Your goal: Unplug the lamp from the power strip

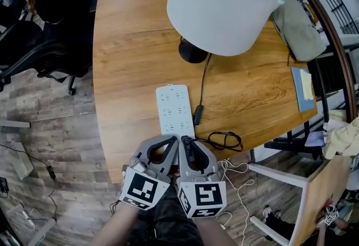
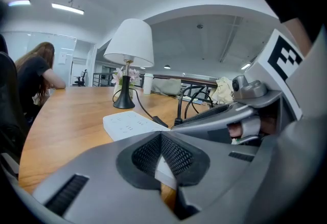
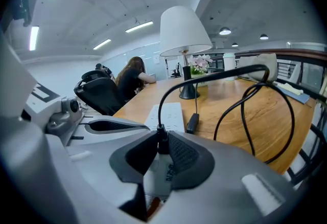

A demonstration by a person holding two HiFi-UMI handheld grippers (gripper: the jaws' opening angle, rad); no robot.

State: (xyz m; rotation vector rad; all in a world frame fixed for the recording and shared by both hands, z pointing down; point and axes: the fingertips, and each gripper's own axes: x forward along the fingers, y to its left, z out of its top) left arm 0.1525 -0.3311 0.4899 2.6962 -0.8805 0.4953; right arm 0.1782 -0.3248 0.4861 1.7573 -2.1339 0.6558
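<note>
White-shaded lamp [image 1: 224,3] upright mid-desk; white strip [image 1: 173,107] flat near the front edge; black plug [image 1: 188,150] at its near end.

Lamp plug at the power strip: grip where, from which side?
Pinch the plug by its body, under the black strain relief, never the cord. Come from the near end of the power strip, where the right tool is shut on it.

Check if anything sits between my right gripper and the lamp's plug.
Nothing visible does. The right gripper is shut on the plug at the near end of the power strip, and the left gripper clamps that same end.
</note>
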